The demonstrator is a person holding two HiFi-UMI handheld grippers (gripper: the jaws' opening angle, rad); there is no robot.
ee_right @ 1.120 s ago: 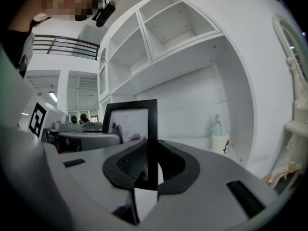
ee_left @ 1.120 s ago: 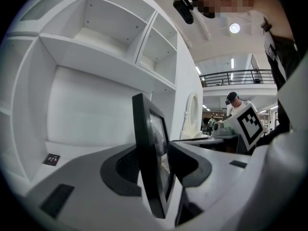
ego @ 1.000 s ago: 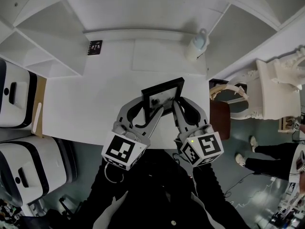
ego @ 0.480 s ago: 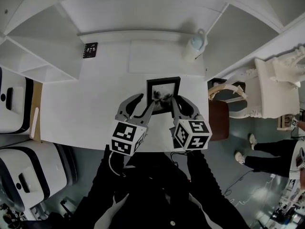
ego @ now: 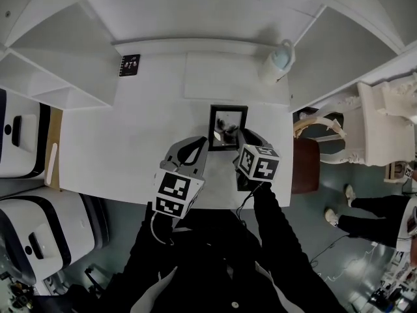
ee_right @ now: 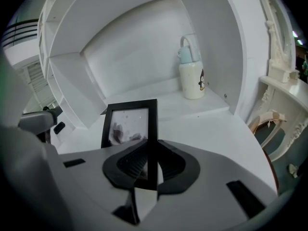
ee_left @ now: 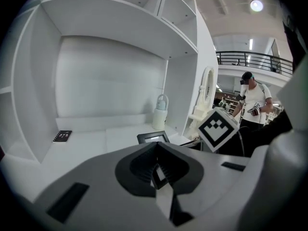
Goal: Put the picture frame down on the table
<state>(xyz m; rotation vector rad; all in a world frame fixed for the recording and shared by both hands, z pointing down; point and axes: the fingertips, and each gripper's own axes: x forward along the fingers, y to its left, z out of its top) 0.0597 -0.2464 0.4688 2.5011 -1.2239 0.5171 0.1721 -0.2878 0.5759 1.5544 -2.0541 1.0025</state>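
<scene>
The black picture frame [ego: 228, 128] shows a dark flower print and is held over the white table [ego: 117, 135], roughly at its middle right. My right gripper [ego: 240, 135] is shut on the frame's right edge; in the right gripper view that edge [ee_right: 153, 129] runs straight down between the jaws [ee_right: 152, 150]. I cannot tell whether the frame's bottom touches the table. My left gripper [ego: 201, 143] is just left of the frame and apart from it, with its jaws together [ee_left: 156, 146]. Beyond its tips the frame's top [ee_left: 153, 137] shows.
A white bottle with a pale blue cap [ego: 277, 60] stands at the table's back right. A small black booklet [ego: 129, 64] lies at the back left. A white chair [ego: 316, 142] is at the right, white machines [ego: 26, 135] at the left. A person [ee_left: 252, 105] stands far right.
The frame has turned from tilted to square and shifted slightly right. My left gripper has let go of its lower left corner and drawn back; the right one keeps hold.
</scene>
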